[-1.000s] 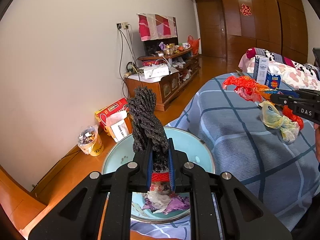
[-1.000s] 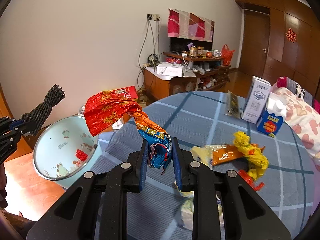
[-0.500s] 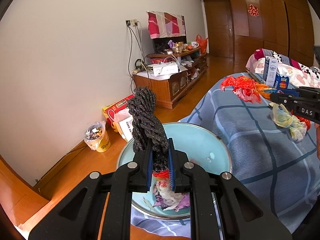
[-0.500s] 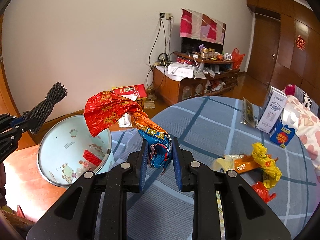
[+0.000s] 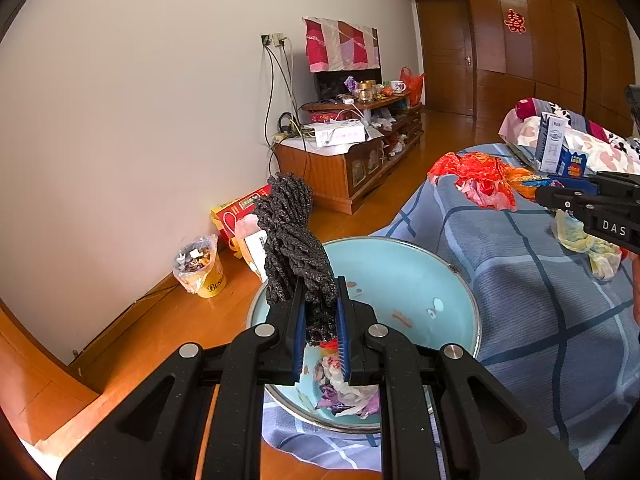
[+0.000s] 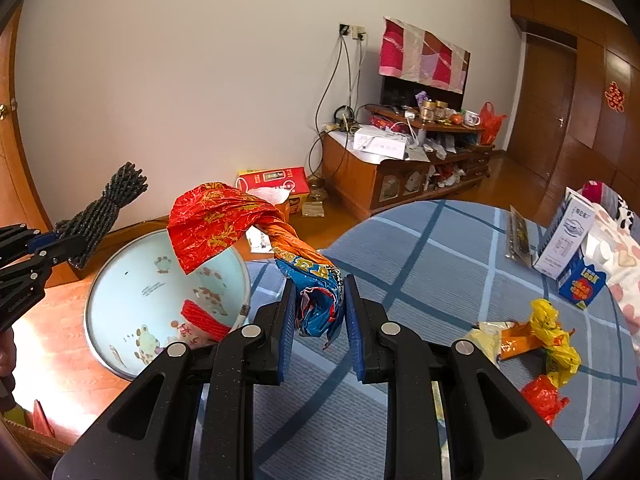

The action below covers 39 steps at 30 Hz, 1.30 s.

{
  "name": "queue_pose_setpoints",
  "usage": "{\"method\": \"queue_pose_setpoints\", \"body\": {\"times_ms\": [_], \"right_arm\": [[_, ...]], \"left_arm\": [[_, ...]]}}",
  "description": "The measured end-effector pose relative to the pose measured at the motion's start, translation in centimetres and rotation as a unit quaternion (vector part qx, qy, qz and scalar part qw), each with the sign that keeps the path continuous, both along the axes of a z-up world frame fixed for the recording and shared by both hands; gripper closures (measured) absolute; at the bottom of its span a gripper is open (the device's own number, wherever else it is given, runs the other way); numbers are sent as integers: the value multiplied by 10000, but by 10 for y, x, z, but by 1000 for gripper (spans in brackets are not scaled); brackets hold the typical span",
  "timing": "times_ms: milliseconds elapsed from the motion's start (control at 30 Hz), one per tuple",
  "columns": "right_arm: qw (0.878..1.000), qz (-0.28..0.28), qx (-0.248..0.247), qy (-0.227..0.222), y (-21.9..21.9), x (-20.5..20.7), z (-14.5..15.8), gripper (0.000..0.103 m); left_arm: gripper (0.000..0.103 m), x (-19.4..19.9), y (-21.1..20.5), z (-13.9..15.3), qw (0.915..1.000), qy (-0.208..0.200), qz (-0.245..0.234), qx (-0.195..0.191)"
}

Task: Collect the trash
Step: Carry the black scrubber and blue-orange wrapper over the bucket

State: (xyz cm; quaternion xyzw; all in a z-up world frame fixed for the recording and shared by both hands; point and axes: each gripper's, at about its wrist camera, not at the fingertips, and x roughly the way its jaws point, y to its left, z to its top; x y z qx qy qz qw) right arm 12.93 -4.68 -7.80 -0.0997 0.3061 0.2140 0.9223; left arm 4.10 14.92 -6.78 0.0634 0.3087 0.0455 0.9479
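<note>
My left gripper is shut on a black knitted rag and holds it above the light blue bin, which has crumpled trash at its bottom. My right gripper is shut on a twisted red, orange and blue foil wrapper, held over the table edge beside the bin. The right gripper with its wrapper shows at the right of the left wrist view. The left gripper with the rag shows at the left of the right wrist view.
The round table has a blue plaid cloth with yellow, orange and red wrappers, a white carton and a blue box. On the wooden floor stand a red box, a bagged cup and a cluttered TV cabinet.
Both grippers have moved closer to the bin while still holding their loads. The bin now sits larger and more central under the left gripper.
</note>
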Motion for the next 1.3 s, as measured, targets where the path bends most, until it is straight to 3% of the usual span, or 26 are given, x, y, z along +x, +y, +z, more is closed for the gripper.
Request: {"method": "queue_pose_setpoints", "body": {"times_ms": [1300], "right_arm": [[9989,455,-147,17,45,0,-5,79]], "left_arm": [[90,-2,14,0,9999,-19,159,-44]]}}
